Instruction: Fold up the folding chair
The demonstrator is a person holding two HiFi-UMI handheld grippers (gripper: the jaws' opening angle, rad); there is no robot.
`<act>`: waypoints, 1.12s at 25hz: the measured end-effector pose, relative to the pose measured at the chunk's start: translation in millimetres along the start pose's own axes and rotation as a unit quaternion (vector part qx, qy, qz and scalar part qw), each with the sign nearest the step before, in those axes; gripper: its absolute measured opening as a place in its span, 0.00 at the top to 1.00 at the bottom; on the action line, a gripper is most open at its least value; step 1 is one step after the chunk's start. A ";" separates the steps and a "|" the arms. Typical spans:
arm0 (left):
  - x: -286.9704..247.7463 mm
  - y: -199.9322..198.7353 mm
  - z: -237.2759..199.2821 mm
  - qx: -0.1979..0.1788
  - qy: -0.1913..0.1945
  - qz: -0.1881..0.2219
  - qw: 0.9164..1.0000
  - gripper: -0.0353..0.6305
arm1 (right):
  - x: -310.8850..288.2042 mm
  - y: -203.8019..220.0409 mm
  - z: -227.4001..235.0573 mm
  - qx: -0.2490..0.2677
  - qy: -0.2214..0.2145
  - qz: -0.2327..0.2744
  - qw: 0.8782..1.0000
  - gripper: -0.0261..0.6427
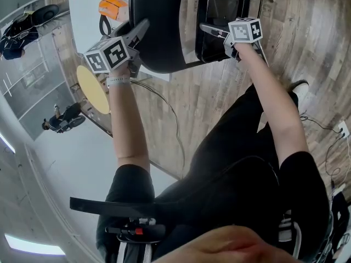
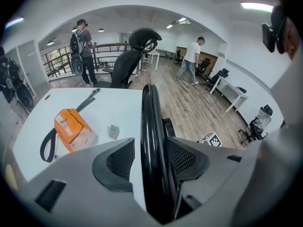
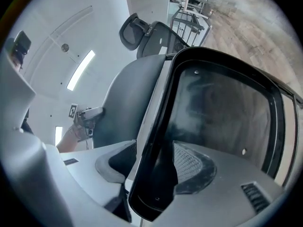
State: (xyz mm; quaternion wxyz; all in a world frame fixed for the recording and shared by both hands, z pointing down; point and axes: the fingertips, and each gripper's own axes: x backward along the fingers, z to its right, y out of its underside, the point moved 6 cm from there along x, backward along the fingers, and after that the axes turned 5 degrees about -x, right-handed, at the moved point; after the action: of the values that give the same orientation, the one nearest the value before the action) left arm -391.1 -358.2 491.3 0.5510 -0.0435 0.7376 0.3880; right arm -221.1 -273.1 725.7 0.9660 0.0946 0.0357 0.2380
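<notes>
The black folding chair stands in front of me on the wood floor, its rounded backrest [image 1: 159, 26] close against the seat [image 1: 222, 10]. My left gripper [image 1: 138, 37] straddles the backrest's thin edge [image 2: 151, 126]. Its jaws are open, with a slim gap between the edge and the left pad [image 2: 118, 160]. My right gripper [image 1: 214, 37] reaches in level from the right around the seat's rim [image 3: 156, 126]. Those jaws are open too, and the left pad [image 3: 118, 162] stands clear of the rim. The seat's underside [image 3: 222, 112] fills the right gripper view.
A white table [image 1: 88, 10] just behind the chair carries an orange pouch [image 2: 71, 129] with a black strap. A yellow disc [image 1: 93, 89] and a cable [image 1: 170, 108] lie at the left. An office chair [image 2: 135, 51] and two people [image 2: 80, 46] [image 2: 191, 60] are farther off.
</notes>
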 end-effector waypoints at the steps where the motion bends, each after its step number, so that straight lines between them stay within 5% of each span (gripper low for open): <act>1: 5.9 0.0 -0.1 -0.002 -0.009 0.008 1.000 0.64 | 4.4 1.6 2.6 -0.002 0.004 0.002 1.000 0.63; 7: 59.0 -6.4 4.5 0.007 -0.059 0.087 0.994 0.62 | 51.3 17.5 -0.2 0.015 0.032 0.008 0.999 0.61; 11: 100.4 -6.6 36.8 -0.024 -0.071 0.160 0.984 0.62 | 111.4 33.8 -32.0 0.081 0.064 0.031 0.994 0.61; 17: 114.0 11.7 181.2 -0.094 0.078 0.237 0.964 0.62 | 213.3 37.3 -129.6 0.209 0.080 0.041 0.974 0.62; 22: 119.1 49.7 319.6 -0.136 0.199 0.243 0.940 0.62 | 270.5 54.3 -244.7 0.334 0.071 0.019 0.940 0.64; 25: 139.1 55.2 381.1 -0.190 0.221 0.257 0.921 0.62 | 296.6 55.3 -312.1 0.393 0.069 0.021 0.917 0.68; 28: 163.1 48.7 411.2 -0.185 0.225 0.294 0.910 0.67 | 319.8 54.8 -372.0 0.443 0.057 0.024 0.894 0.77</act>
State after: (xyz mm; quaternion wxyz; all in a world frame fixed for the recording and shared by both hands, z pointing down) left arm -158.2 -10.0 341.0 0.2134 -0.0119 0.7363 0.6420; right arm -5.6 -14.6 364.6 0.8143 0.4996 0.1903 0.2259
